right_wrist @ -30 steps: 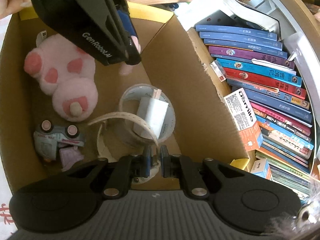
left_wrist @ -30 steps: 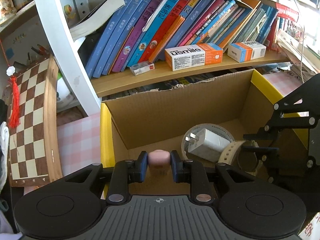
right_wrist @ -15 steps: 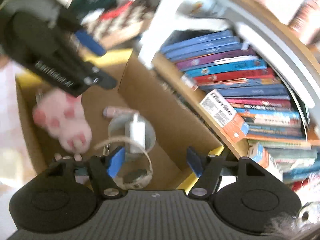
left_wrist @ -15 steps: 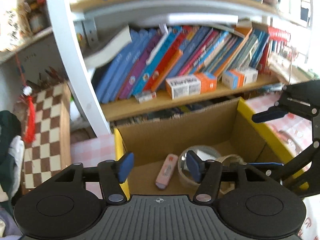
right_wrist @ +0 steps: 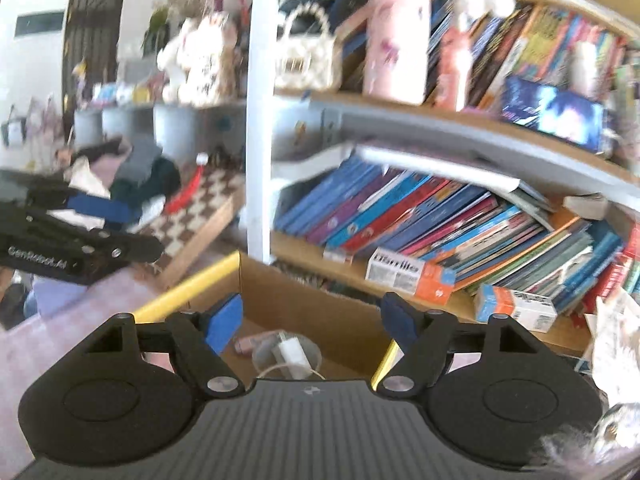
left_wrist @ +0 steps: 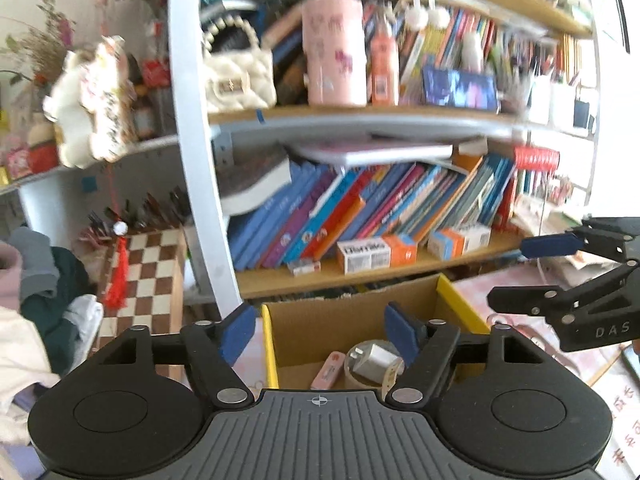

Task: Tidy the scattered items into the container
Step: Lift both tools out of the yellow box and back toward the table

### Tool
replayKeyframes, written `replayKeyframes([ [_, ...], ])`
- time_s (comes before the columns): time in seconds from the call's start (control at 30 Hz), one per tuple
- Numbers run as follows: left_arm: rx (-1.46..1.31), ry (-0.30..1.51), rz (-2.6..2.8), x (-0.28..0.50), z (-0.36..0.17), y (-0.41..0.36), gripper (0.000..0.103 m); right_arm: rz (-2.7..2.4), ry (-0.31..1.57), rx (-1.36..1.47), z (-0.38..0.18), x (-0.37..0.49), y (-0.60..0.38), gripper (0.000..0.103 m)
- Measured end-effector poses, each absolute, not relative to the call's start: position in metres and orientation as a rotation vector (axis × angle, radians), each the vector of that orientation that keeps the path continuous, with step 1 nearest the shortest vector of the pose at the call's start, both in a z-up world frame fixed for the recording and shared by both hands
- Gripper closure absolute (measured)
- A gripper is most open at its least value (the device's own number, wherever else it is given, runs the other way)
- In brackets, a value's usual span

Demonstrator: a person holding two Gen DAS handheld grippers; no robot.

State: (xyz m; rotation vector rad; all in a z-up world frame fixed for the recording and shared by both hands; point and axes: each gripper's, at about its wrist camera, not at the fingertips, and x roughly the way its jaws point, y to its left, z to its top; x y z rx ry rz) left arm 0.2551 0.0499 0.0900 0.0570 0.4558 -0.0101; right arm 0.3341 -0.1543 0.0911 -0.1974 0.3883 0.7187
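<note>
Left gripper [left_wrist: 318, 330]: blue-padded fingers spread wide, nothing between them; a second ago they were clamped on a small pink oblong eraser-like piece. That piece [left_wrist: 329, 369] now lies on the floor of the brown cardboard box with yellow-taped rim [left_wrist: 454, 297], at about 6 o'clock in the left wrist view, just beside a clear round tape-roll ring [left_wrist: 360, 354] with a white plug-in charger [left_wrist: 374, 360] resting in it

Right gripper [right_wrist: 310, 322]: fingers likewise wide apart and empty; a second ago they were closed inside the box near a pale strap, which now shows only as a thin loop [right_wrist: 280, 369] at the lower edge of the right wrist view

Both tools have risen out of the box: views now take in the bookshelf of slanted blue and red books [left_wrist: 360, 216] at 12 o'clock, and the chessboard [left_wrist: 148, 272] at 9 o'clock

Judgement: pink piece and strap are delivered into the container. Plush toy and toy car seen earlier lie outside the present views. Whether any scattered items remain outside the box cannot be told from here
</note>
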Motion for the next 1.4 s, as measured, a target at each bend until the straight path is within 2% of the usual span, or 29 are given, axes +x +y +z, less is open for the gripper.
replayKeyframes([
  [0.37, 0.0, 0.405, 0.016, 0.197, 0.098, 0.057, 0.023, 0.612, 0.352, -0.181, 0.091, 0.268, -0.177, 0.021],
  [0.63, -0.016, 0.439, 0.015, 0.164, 0.086, 0.063, 0.022, 0.537, 0.355, -0.2, 0.079, 0.223, -0.189, 0.019],
  [1.4, -0.047, 0.678, 0.03, 0.109, 0.001, 0.063, 0.022, 0.484, 0.627, -0.284, -0.019, 0.151, -0.18, 0.017],
])
